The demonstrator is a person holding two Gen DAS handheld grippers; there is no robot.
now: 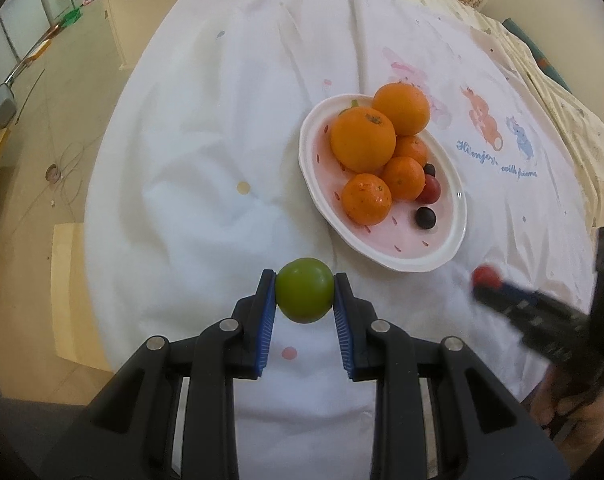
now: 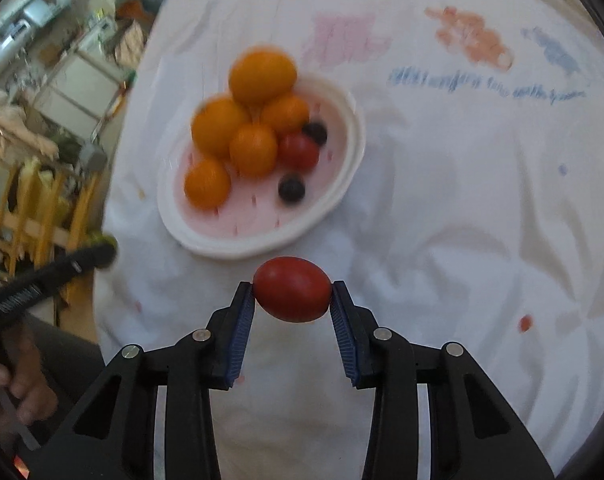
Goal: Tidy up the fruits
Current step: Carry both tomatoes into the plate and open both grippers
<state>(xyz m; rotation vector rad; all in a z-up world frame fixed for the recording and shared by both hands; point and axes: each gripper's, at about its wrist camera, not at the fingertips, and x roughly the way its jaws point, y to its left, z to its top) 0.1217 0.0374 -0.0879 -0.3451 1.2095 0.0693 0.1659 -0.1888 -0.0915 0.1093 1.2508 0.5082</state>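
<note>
Left tongs (image 1: 305, 294) clamped on a round green fruit (image 1: 305, 295), held up short of the plate | white oval plate with pink centre (image 1: 441, 256) on the white cloth-covered surface (image 1: 206, 200) — five oranges (image 1: 362, 139), dark berries, a small red fruit | right tongs (image 2: 293, 292) gripping an egg-shaped red tomato (image 2: 292, 289) — just before the plate rim.

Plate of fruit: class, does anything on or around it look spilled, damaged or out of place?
Nothing stands out. The oranges and small fruits sit inside the plate, none spilled. The cloth is wrinkled only.
</note>
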